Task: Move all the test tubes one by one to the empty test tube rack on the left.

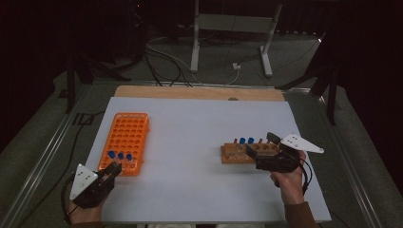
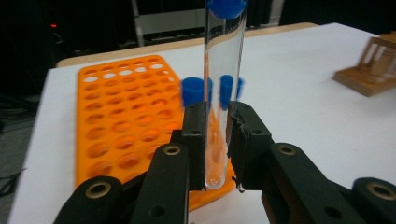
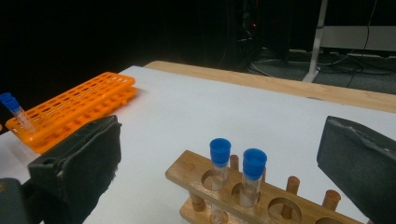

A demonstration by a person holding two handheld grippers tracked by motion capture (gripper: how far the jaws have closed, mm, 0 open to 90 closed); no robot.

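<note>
1. Left gripper view: I have the left gripper clamped low on a clear tube with a blue cap, upright over the near edge of the orange rack.
2. I judge the tube light, stiff, slick and breakable; a mid-barrel hold would steady it better.
3. Right gripper stands wide open, holding nothing, by the wooden stand at right, which holds two capped tubes.
4. Rack is perforated plastic; table matte white.
</note>
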